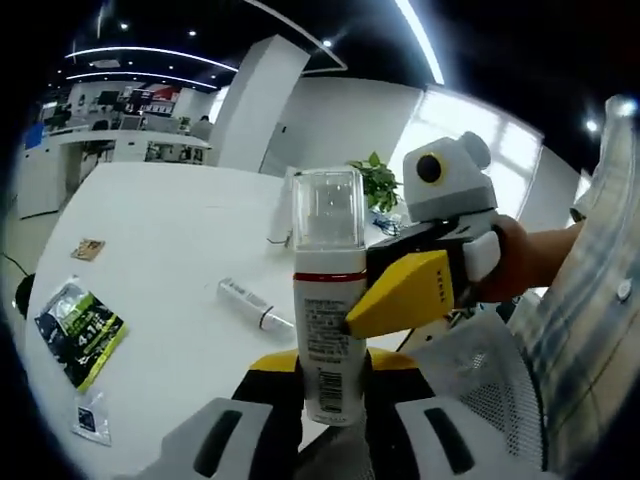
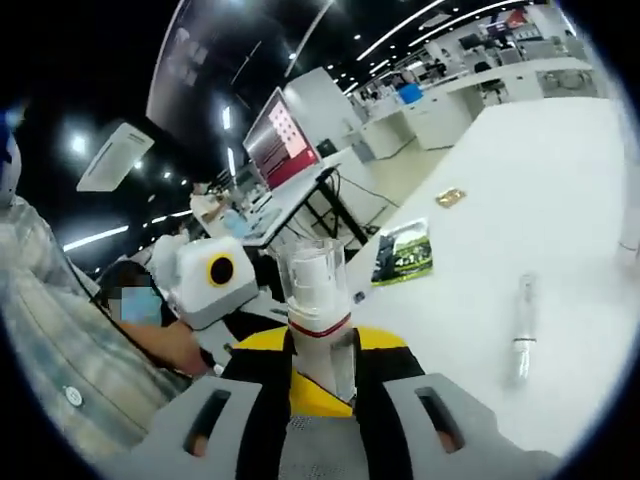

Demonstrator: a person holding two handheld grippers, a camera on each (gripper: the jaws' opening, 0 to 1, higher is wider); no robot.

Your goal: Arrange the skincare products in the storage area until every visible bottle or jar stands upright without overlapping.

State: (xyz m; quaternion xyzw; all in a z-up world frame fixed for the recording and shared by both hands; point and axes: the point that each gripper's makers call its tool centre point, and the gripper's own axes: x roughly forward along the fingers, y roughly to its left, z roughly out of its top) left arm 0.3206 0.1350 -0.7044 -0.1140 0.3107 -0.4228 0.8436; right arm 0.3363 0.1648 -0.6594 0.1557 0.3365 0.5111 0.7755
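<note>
Tongs, both pairs (image 1: 333, 385) (image 2: 322, 375), clamp one bottle (image 1: 328, 300); one tube (image 1: 253, 303) lies loose.

bottle (image 1: 328, 330) looked like smooth white plastic under a clear glossy cap (image 1: 327, 208) – printed label matt. table (image 1: 160, 250) was smooth, matt white. sachet (image 1: 78, 331) showed shiny foil-like film. right gripper (image 1: 405, 295) had matt yellow plastic jaws. tube (image 2: 522, 330) looked translucent, glossy.

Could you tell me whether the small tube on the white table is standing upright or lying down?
Lying down. The small tube rests lengthwise on the white table, beyond the capped bottle both grippers hold.
</note>
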